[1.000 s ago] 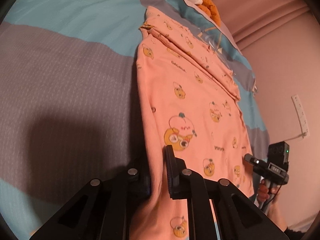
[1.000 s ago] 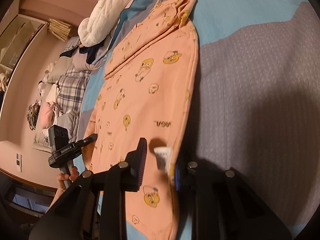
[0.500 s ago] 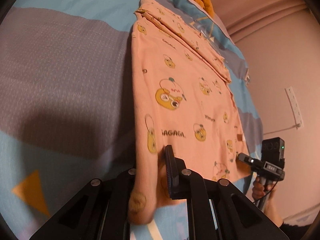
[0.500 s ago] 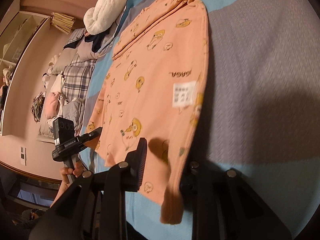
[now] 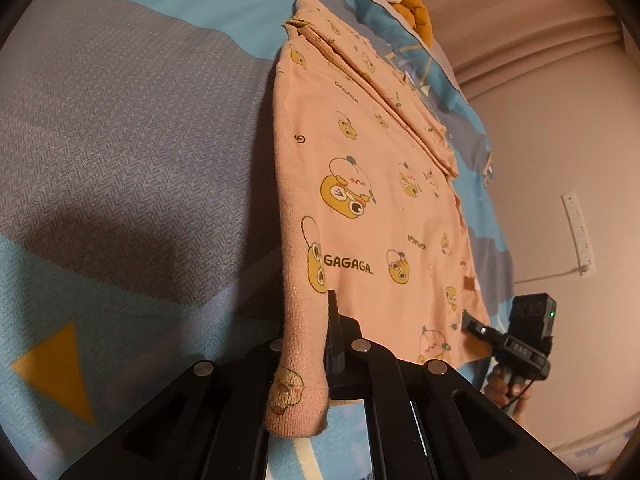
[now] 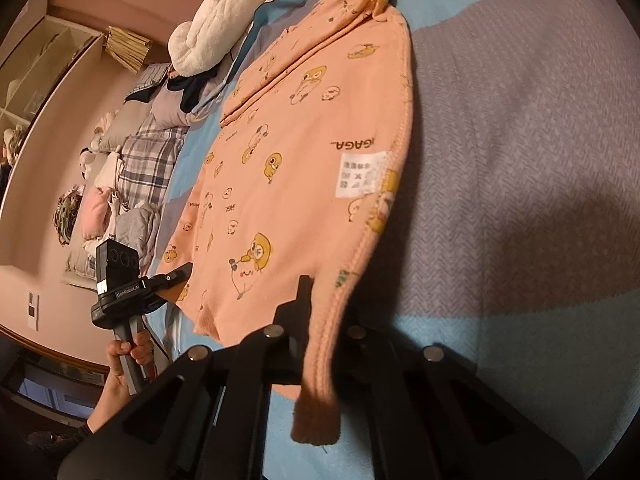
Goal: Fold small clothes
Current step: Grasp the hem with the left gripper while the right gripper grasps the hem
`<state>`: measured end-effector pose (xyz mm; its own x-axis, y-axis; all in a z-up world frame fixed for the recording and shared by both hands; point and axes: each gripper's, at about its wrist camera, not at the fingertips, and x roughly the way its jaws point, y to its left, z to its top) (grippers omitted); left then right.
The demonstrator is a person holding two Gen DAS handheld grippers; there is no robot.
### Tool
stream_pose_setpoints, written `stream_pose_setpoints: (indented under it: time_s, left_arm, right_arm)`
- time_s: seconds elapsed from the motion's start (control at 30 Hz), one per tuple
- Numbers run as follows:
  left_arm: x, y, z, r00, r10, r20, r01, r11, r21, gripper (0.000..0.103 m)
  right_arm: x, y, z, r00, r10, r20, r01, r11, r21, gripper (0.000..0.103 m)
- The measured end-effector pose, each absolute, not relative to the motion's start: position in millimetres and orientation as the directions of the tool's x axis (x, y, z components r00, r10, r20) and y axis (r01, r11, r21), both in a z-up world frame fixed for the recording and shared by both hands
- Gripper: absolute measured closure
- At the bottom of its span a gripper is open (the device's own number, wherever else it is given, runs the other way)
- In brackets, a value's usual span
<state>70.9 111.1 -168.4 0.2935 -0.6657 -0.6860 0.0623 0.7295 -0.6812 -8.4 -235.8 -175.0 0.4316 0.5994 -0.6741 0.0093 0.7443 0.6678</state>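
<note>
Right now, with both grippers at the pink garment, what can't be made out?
- Left wrist view: left gripper, one finger hidden behind the pink garment.
- Right wrist view: right gripper, far finger hidden by cloth.
- Care label: print too small to read.
- Garment's underside: hidden against the bedspread.

Peach garment (image 5: 380, 208): soft matt knit cloth, ribbed hem, printed cartoons; sewn-in label (image 6: 362, 175) white, papery; bedspread (image 5: 132, 148): matt woven cloth, herringbone texture; gripper fingers (image 5: 334, 332): matt black plastic, shiny metal rivets; white blanket (image 6: 224, 28): fluffy fleece.
</note>
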Motion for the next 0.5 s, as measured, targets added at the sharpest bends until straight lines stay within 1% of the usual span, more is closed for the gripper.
stream_pose_setpoints:
  time_s: [0.2,0.27,0.4,0.5]
  left_arm:
    - [68.2,119.9,-166.0,0.313,-0.696,-0.646,0.05,0.691,-0.721,0.101]
    - [66.3,125.6,-162.7,0.326,-0.711,-0.623,0.05,0.671,-0.74,0.101]
    - [65.6,127.6,-155.3,0.35,-0.698,-0.624,0.057,0.681,-0.73,0.101]
    - [65.4,125.8,-147.9,0.373,-0.71,-0.597,0.077,0.665,-0.743,0.101]
  right_arm:
    - [-11.0,-234.7,-171.6,0.435,0.624,-0.649,0.0,0.721,0.693,0.097]
    - [-14.0,-236.1,-172.9,0.44,0.648,-0.621,-0.002,0.693,0.721,0.098]
    - [-16.7,-238.8,-175.7,0.459,0.675,-0.577,-0.008,0.653,0.758,0.098]
    - [-18.7,-242.1,-175.8,0.481,0.707,-0.518,-0.016,0.598,0.802,0.099]
